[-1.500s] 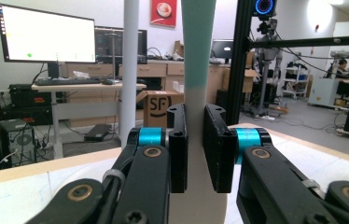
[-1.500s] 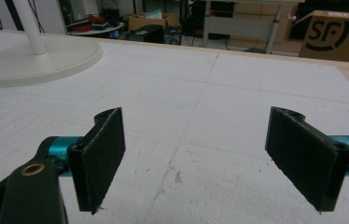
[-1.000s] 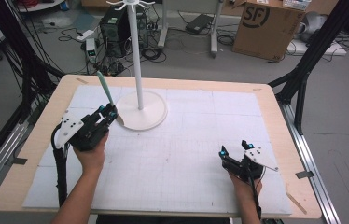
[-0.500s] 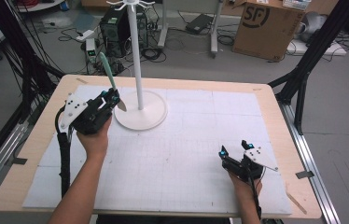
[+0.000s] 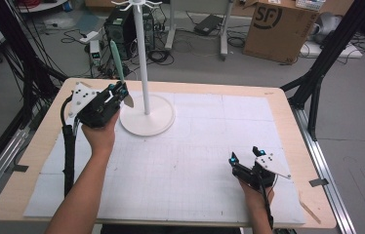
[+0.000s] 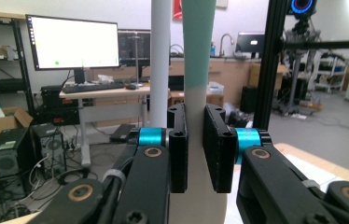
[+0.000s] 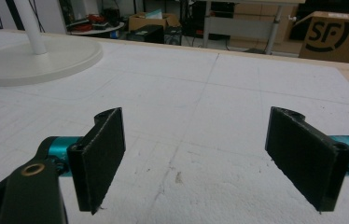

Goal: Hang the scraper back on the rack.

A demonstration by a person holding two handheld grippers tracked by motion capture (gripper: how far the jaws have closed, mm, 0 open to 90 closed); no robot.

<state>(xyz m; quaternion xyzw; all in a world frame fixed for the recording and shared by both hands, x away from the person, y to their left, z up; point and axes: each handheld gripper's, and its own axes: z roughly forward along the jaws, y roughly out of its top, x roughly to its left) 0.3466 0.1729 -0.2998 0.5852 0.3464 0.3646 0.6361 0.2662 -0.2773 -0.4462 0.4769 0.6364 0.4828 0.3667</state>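
Observation:
A utensil with a pale green handle (image 5: pixel 117 61) and a grey blade end stands nearly upright in my left gripper (image 5: pixel 118 92), just left of the white stand's pole (image 5: pixel 140 58). In the left gripper view the jaws are shut on the utensil's pale lower part (image 6: pixel 196 112), and the stand's pole (image 6: pixel 160 60) rises right behind it. The stand has a round white base (image 5: pixel 147 119) and hooks at its top. My right gripper (image 5: pixel 244 159) rests low at the table's front right, open, with only bare mat between its jaws (image 7: pixel 196 158).
A white mat (image 5: pixel 195 146) covers the wooden table (image 5: pixel 288 112). Black frame posts (image 5: pixel 317 73) stand at the table's sides. Beyond the far edge, on the floor, are a cardboard box (image 5: pixel 278 27), a computer tower and cables.
My left gripper has risen and moved toward the far side with the utensil, staying beside the pole. The right gripper has kept still.

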